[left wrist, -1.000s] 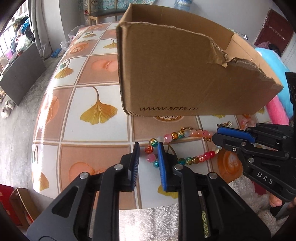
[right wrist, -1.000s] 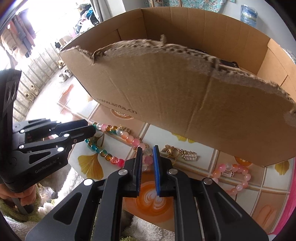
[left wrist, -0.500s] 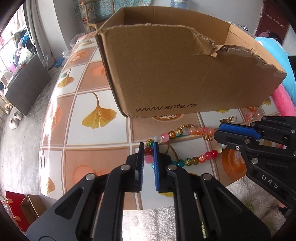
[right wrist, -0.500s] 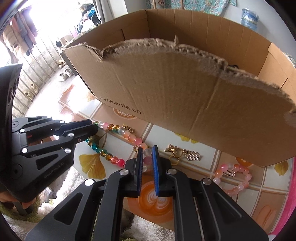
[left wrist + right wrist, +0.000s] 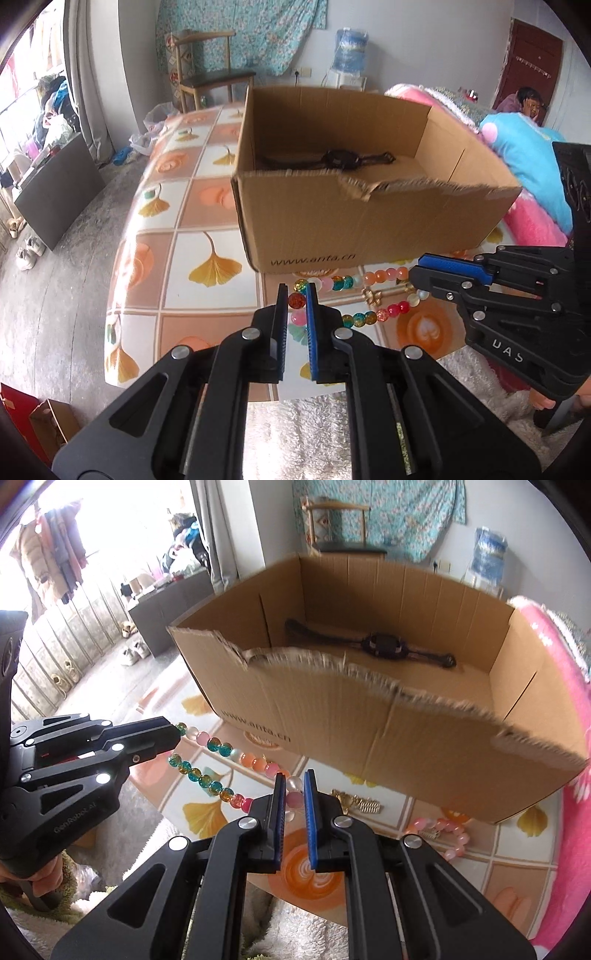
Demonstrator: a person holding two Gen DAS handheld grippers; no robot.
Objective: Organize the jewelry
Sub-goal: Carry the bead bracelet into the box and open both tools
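Hanging between two grippers, the bead strand (image 5: pixel 354 295) is off the table (image 5: pixel 207 221) in front of the box (image 5: pixel 369 225), a loop pulled out long. Left gripper (image 5: pixel 296 295) pinches an orange-and-pink bead pair at one end; its jaws have just been closing, and the beads now sit between the pads. Right gripper (image 5: pixel 294 792) is pressed onto pale pink beads at the other end. Long axis runs roughly level from one grip to the other, parallel to the box's near wall; upper and lower runs of the loop lie close together, the lower sagging a little. Handling, as judged: light, fully limp along its length, each bead hard, round and glossy, so likely to roll or squirt out of flat pads. Holding across a bead with neighbours on both sides looks safer than holding the cord. The string itself may be the weak point if the ends are pulled apart. A gold charm (image 5: pixel 373 295) dangles mid-strand and could snag the torn box edge. A second pink bracelet (image 5: pixel 443 834) lies on the table to the right. A dark item (image 5: pixel 380 644) is in the box.
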